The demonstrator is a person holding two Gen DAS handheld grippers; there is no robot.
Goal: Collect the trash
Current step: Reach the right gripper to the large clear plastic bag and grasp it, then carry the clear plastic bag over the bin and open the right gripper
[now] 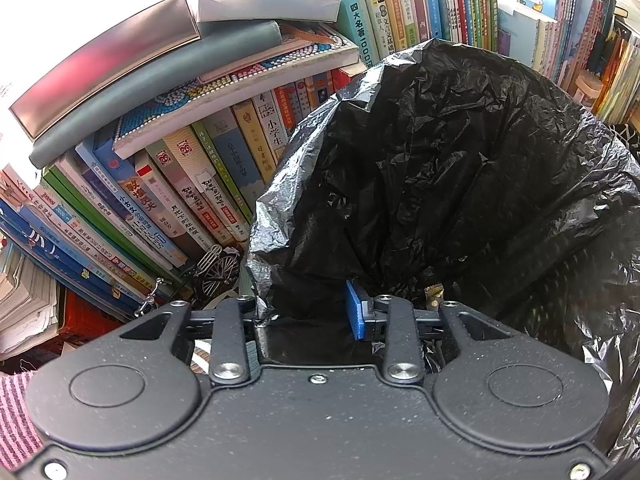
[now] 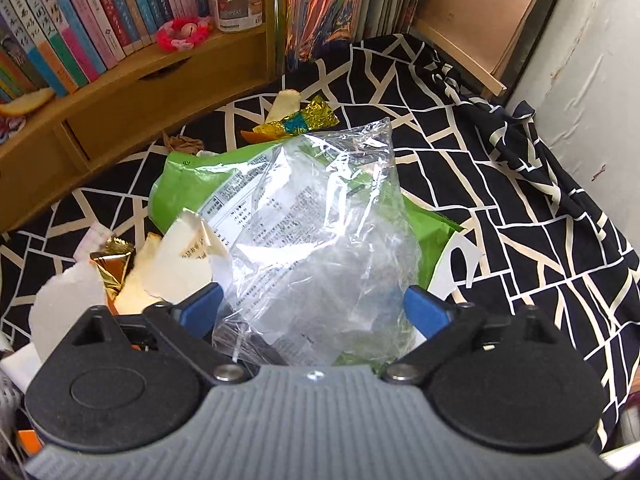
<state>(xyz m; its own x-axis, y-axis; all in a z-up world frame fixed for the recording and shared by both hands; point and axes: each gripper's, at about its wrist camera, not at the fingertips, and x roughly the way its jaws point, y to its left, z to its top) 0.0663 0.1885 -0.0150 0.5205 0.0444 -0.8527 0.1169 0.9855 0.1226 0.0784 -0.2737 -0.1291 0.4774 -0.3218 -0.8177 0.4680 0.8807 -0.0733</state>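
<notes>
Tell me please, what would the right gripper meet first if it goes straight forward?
Most likely the clear plastic bag, already lying between the open jaws of the right gripper; the green packet lies under it.

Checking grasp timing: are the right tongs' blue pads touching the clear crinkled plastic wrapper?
Cannot tell. In the right wrist view the right tongs stand wide around the clear crinkled plastic wrapper; contact unclear.

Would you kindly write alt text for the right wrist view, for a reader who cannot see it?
The right gripper, jaws wide open, straddles a crumpled clear plastic bag lying on a green snack wrapper. Torn white paper and gold foil wrappers lie around them on a black cloth with white lines.
</notes>
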